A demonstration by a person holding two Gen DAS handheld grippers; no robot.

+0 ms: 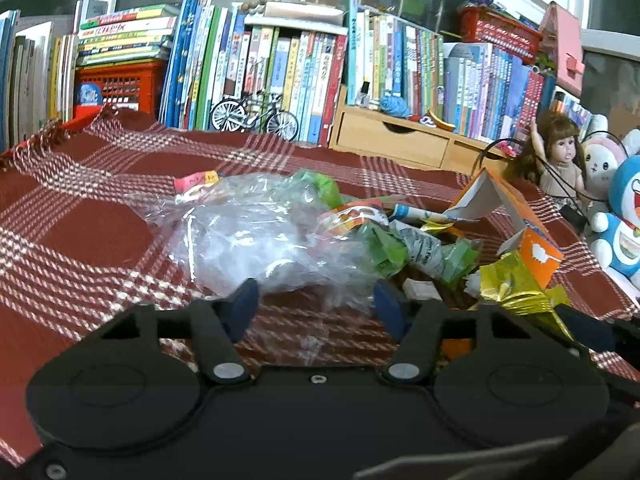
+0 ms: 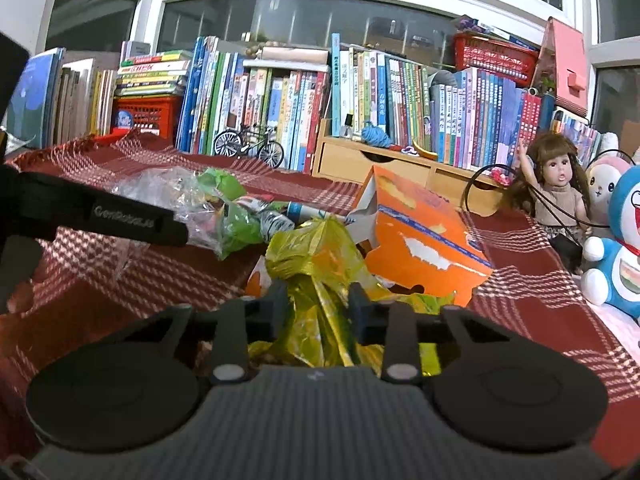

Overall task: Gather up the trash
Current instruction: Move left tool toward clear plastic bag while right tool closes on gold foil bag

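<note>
Item: litter heap on the red-and-white plaid cloth (image 1: pixel 80 216) covering the counter, in front of the row of books (image 2: pixel 280 96).

Contents: crumpled clear plastic bag (image 1: pixel 248 236) at the left of the heap; crinkled yellow-gold foil wrapper (image 2: pixel 316 264) at the right; torn orange cardboard box (image 2: pixel 420 240) just behind the foil; green scraps (image 1: pixel 380 248) and printed paper between them.

Handling, as a judgement: pinch each piece deep in its bulk rather than at a loose edge, and lift slowly, since thin film and foil slip and may drag neighbouring scraps along. Keep your right side away from the doll (image 2: pixel 560 184) and the blue plush toy (image 2: pixel 616 248).

Left tongs (image 1: pixel 316 300): partly spread, blue pads either side of the clear bag's near end; whether they press the film, you cannot tell.

Right tongs (image 2: pixel 318 304): drawn narrow, pinching a gathered fold of the foil wrapper.
</note>
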